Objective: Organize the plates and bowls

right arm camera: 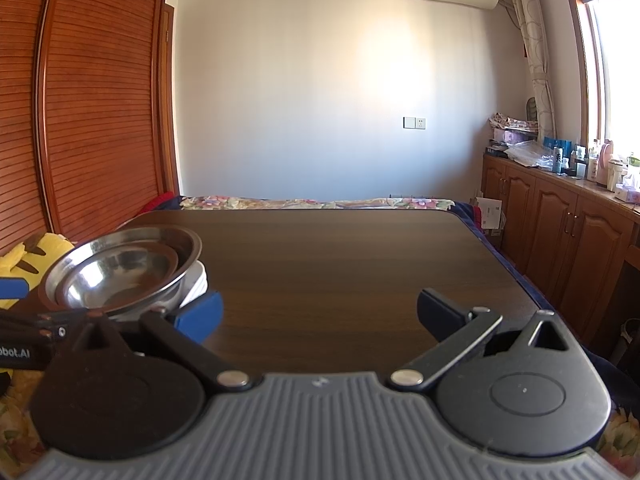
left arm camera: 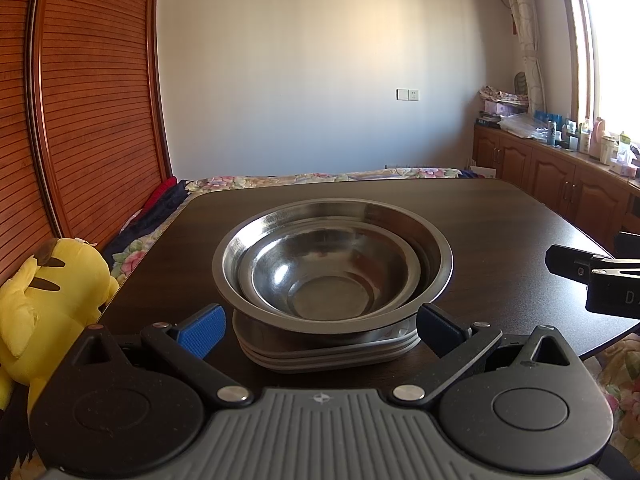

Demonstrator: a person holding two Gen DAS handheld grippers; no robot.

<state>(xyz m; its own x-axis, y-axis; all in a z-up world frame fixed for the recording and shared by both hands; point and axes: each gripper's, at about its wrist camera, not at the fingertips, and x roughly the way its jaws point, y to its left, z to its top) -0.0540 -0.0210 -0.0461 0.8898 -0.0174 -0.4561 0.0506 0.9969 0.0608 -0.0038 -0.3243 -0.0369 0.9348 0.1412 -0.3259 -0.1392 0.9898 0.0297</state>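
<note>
Now we see a small steel bowl (left arm camera: 328,276) nested in a big steel bowl (left arm camera: 436,256), both atop stacked plates (left arm camera: 328,356) on the dark bench (left arm camera: 500,216). Left hand-held gripper (left arm camera: 320,330) gapes w/ jaws flanking the stack; right hand-held gripper (right arm camera: 320,316) also spread, gripping nothing.

White wall (right arm camera: 300,80), slatted wardrobe (right arm camera: 100,100), sunlit window (right arm camera: 616,60)

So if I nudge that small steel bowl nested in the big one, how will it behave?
The small steel bowl looks rigid and probably light. Its polished wall seems slippery, so it may slide inside the large steel bowl. The stacked plates beneath might shift too.
</note>
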